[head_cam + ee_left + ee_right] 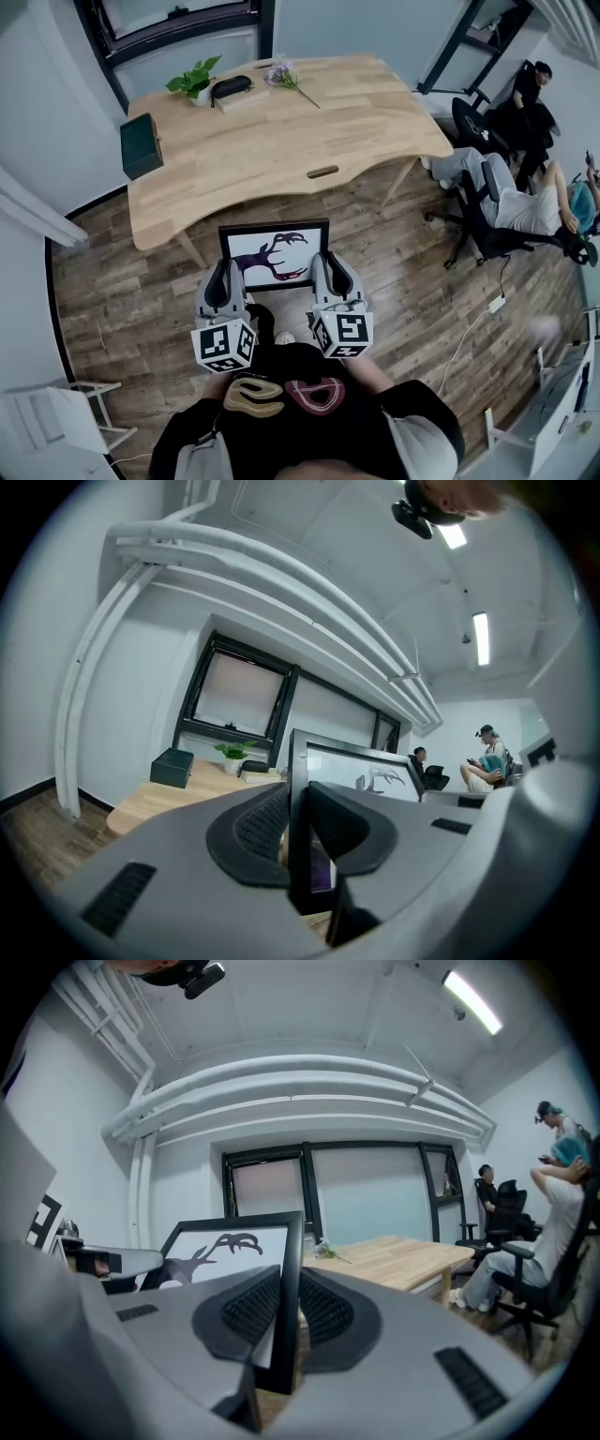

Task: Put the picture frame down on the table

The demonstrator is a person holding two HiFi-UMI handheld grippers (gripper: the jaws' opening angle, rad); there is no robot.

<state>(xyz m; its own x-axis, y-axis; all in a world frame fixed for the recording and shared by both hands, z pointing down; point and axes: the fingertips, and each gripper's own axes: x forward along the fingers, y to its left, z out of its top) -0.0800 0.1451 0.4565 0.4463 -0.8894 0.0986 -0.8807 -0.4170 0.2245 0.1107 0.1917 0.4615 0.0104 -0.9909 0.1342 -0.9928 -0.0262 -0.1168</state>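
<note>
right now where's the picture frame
In the head view the picture frame is low centre, just short of the table's near edge, held with the left gripper on its left side and the right gripper on its right.

A: Lower corners of the picture frame: lost to us behind the left hand-held gripper and right hand-held gripper.
B: Noted. Dark item on the bench: too small for us to name.

Table of pale smooth wood, floor of dark grained planks — picture frame black, satin-smooth
</note>
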